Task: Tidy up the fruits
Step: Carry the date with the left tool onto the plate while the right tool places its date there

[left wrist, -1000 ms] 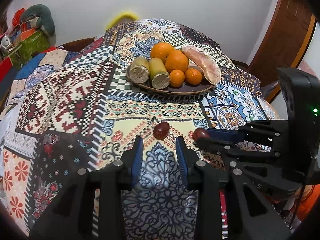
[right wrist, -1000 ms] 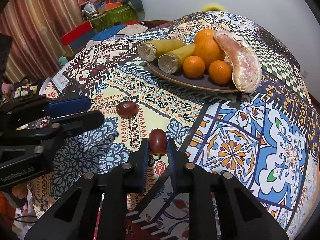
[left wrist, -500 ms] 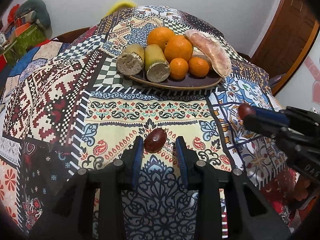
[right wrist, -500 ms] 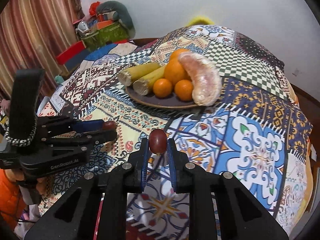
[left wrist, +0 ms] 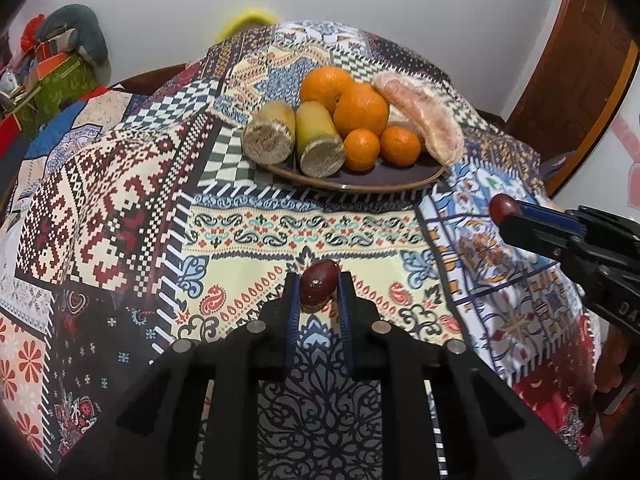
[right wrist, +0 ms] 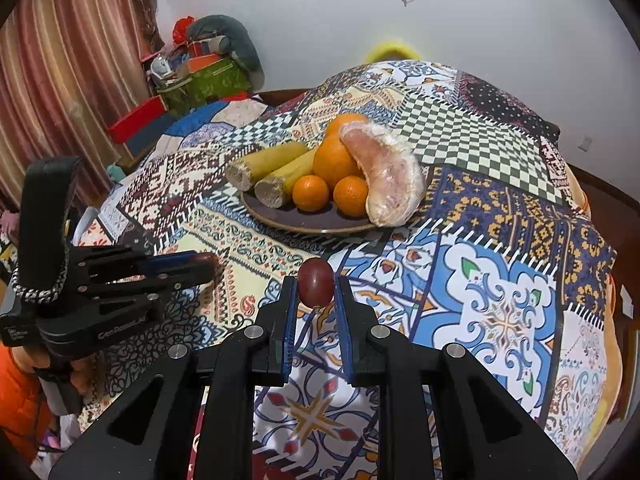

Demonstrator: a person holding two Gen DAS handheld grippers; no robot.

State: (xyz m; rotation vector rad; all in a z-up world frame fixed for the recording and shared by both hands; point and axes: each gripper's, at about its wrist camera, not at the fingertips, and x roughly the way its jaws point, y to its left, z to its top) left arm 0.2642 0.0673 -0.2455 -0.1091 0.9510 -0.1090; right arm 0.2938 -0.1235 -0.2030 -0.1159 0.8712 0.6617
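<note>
My left gripper (left wrist: 318,290) is shut on a dark red date (left wrist: 317,288) low over the patterned cloth. My right gripper (right wrist: 316,288) is shut on a second dark red date (right wrist: 315,282), held above the cloth; that date also shows at the right of the left wrist view (left wrist: 503,208). Ahead of both lies a dark plate (left wrist: 384,176) with several oranges (left wrist: 360,110), two cut sugarcane pieces (left wrist: 320,140) and a wrapped pomelo wedge (left wrist: 424,118). The plate (right wrist: 316,220) is also in the right wrist view. The left gripper shows at the left of that view (right wrist: 208,262).
A patchwork cloth (left wrist: 120,184) covers the round table. A wooden door (left wrist: 576,60) stands at the right. Boxes and bags (right wrist: 200,76) are piled by a striped curtain (right wrist: 60,60) at the left. White wall behind.
My left gripper has moved forward and closed on the date that lay on the cloth. My right gripper has lifted its date up and away to the right.
</note>
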